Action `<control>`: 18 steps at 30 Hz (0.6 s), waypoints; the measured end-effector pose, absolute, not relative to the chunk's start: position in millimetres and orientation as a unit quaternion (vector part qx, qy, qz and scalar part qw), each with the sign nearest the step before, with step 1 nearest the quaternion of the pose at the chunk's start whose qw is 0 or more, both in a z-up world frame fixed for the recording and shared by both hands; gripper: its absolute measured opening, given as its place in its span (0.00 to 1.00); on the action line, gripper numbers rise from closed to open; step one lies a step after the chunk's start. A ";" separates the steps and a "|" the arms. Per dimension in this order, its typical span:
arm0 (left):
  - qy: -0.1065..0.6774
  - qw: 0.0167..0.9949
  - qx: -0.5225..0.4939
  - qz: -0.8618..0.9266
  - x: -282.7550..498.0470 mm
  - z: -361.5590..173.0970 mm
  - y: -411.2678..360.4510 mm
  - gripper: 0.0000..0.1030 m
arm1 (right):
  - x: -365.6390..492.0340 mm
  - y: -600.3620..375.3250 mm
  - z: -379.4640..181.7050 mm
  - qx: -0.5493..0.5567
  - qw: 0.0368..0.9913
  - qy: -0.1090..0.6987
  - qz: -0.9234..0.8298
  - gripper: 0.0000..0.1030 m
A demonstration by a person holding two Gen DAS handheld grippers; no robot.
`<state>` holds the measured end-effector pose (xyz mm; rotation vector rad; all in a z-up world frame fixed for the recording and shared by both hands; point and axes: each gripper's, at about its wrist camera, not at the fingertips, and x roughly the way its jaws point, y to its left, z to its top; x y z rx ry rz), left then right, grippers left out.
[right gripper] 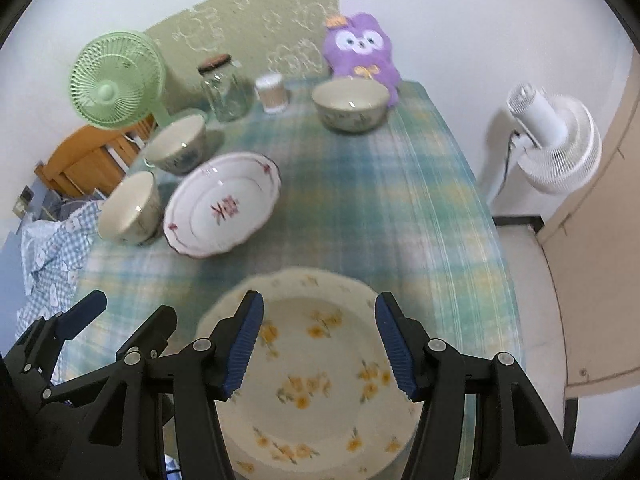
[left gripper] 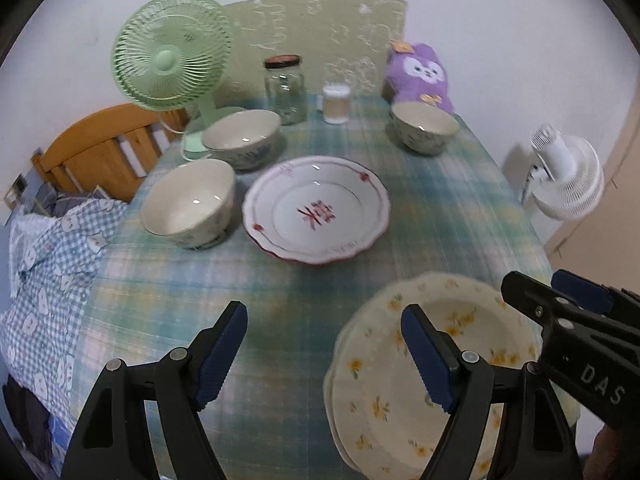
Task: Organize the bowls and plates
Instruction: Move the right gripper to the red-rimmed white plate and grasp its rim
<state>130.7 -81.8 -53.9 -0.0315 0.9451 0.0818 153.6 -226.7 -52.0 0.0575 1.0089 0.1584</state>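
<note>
Plaid tablecloth (left gripper: pixel 280 292), white wall (left gripper: pixel 480 20), green fan (left gripper: pixel 172 52)

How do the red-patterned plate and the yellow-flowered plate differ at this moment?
The red-patterned plate is white with a red rim line and a red centre mark; the yellow-flowered plate is cream with scattered yellow blossoms. The red-patterned plate lies mid-table beside two bowls; the yellow-flowered plate lies at the near edge, seemingly atop another plate. Both have scalloped rims and are empty.
</note>
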 end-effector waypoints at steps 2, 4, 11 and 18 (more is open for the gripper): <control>0.450 0.892 -0.021 0.046 137.0 -50.8 -77.0 0.78 | 161.2 -220.5 -46.6 0.026 0.875 0.474 0.093 0.60; 0.441 0.895 -0.017 0.066 145.2 -49.4 -73.6 0.78 | 173.8 -213.0 -45.3 0.016 0.877 0.468 0.107 0.60; 0.430 0.896 -0.032 0.106 177.9 -55.9 -60.8 0.77 | 222.3 -191.8 -52.3 -0.008 0.875 0.465 0.137 0.60; 0.424 0.894 -0.039 0.140 210.1 -62.6 -51.1 0.76 | 262.9 -176.2 -60.5 -0.015 0.869 0.472 0.150 0.60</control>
